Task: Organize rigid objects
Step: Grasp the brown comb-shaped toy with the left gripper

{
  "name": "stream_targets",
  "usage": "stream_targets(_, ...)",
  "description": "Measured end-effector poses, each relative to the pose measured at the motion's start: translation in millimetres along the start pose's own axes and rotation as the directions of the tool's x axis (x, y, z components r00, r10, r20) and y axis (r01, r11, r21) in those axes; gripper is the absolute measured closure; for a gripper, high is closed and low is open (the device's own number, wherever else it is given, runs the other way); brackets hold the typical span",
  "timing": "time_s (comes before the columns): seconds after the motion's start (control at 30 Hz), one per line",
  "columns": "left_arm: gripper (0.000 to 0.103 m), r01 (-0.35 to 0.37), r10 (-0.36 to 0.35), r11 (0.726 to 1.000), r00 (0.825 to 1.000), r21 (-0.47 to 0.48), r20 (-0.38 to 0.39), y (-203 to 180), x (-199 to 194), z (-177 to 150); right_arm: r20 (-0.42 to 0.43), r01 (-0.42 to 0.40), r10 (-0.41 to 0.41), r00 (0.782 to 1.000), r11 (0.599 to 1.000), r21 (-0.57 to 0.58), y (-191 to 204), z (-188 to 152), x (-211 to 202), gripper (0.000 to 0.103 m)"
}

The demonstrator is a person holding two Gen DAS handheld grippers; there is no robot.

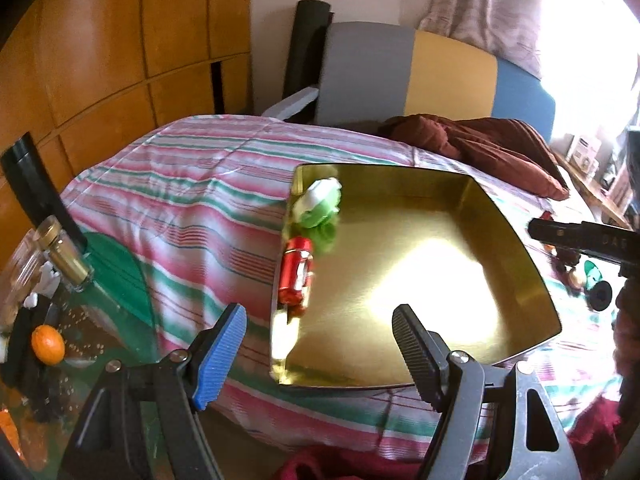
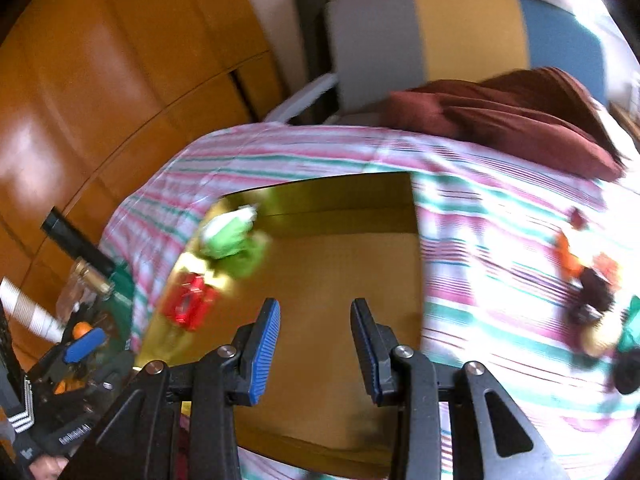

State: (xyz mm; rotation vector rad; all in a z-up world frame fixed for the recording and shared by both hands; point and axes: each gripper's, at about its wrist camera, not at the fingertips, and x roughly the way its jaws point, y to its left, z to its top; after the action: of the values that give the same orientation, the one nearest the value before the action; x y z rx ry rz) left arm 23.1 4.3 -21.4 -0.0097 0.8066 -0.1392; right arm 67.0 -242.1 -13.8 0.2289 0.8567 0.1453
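Little writing can be read: white letters on the black body at the lower left of the right wrist view seem to say "GenRobot.AI", and a few pale characters on the dark body of the right gripper, seen at the right edge of the left wrist view, are too blurred to make out. The red toy car (image 1: 296, 276) bears white markings on its side, but these cannot be read. It is glossy and metallic, and lies inside the gold tray (image 1: 516, 248) against the tray's left wall, ahead of the left gripper (image 1: 320, 354) and between its two fingers' lines of sight. Just beyond the car, in the tray's far left corner, sits a green and white toy (image 1: 318, 210), soft in outline from blur. The tray is square, shallow and mirror-bright, with a glare patch on its floor, and rests on a striped bedspread (image 1: 192, 208) of pink, green and white. The left gripper's jaws stand wide with nothing between them, one pad blue, the other black. The right gripper (image 2: 316, 344) hangs over the tray floor, its jaws narrow but parted, with nothing between them. To the right of its jaws, well apart on the bedspread, lies a cluster of small toys (image 2: 592, 292), orange, dark and green, too blurred to tell apart.
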Motion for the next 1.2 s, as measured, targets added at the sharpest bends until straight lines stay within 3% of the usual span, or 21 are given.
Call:
stream_targets(0.17, 0.027, 0.051, -0.051, 0.998, 0.999, 0.022, -0.010, -17, 3, 6, 0.074, 0.130, -0.140, 0.987, 0.982, 0.135, -78, -2, -46, 0.066)
stream_targets(0.33, 0.027, 0.090, -0.089, 0.994, 0.996, 0.064, -0.011, -38, 4, 13, 0.105, 0.242, -0.292, 0.950, 0.908, 0.342, -170, -5, -92, 0.065)
stream_targets(0.57, 0.027, 0.176, -0.177, 0.971, 0.984, 0.159, -0.009, -86, 1, 27, 0.055, 0.395, -0.526, 0.849, 0.700, 0.595, -285, -40, -135, 0.064)
stream_targets(0.67, 0.027, 0.223, -0.224, 0.948, 0.974, 0.228, -0.022, -118, 1, 34, 0.039, 0.395, -0.561, 0.827, 0.628, 0.671, -316, -64, -141, 0.064)
stream_targets(0.7, 0.027, 0.249, -0.249, 0.937, 0.968, 0.244, -0.032, -131, 1, 37, 0.001, 0.384, -0.553, 0.833, 0.580, 0.719, -330, -73, -142, 0.064)
stream_targets(0.73, 0.027, 0.275, -0.273, 0.928, 0.961, 0.251, -0.042, -142, 2, 39, 0.026, 0.316, -0.521, 0.853, 0.556, 0.769, -339, -80, -146, 0.062)
stream_targets(0.77, 0.027, 0.296, -0.292, 0.920, 0.955, 0.256, -0.052, -151, 4, 42, 0.057, 0.271, -0.512, 0.857, 0.542, 0.796, -343, -85, -151, 0.062)
stream_targets(0.8, 0.027, 0.316, -0.311, 0.911, 0.948, 0.264, -0.063, -162, 6, 44, 0.055, 0.277, -0.526, 0.849, 0.531, 0.801, -345, -86, -153, 0.062)
stream_targets(0.83, 0.027, 0.349, -0.341, 0.896, 0.937, 0.274, -0.080, -179, 9, 47, 0.052, 0.280, -0.529, 0.847, 0.527, 0.802, -346, -86, -154, 0.062)
stream_targets(0.9, 0.026, 0.382, -0.369, 0.880, 0.924, 0.281, -0.099, -201, 16, 52, 0.064, 0.244, -0.492, 0.868, 0.536, 0.808, -348, -88, -151, 0.061)
stream_targets(1.0, 0.012, 0.422, -0.398, 0.856, 0.906, 0.297, -0.141, -241, 33, 59, 0.059, 0.246, -0.473, 0.879, 0.555, 0.795, -344, -86, -148, 0.061)
stream_targets(1.07, 0.011, 0.461, -0.427, 0.837, 0.887, 0.296, -0.175, -268, 47, 63, 0.068, 0.233, -0.460, 0.885, 0.566, 0.791, -344, -85, -147, 0.061)
stream_targets(1.2, 0.011, 0.492, -0.444, 0.813, 0.870, 0.310, -0.215, -307, 69, 66, 0.087, 0.184, -0.428, 0.900, 0.552, 0.813, -347, -90, -144, 0.061)
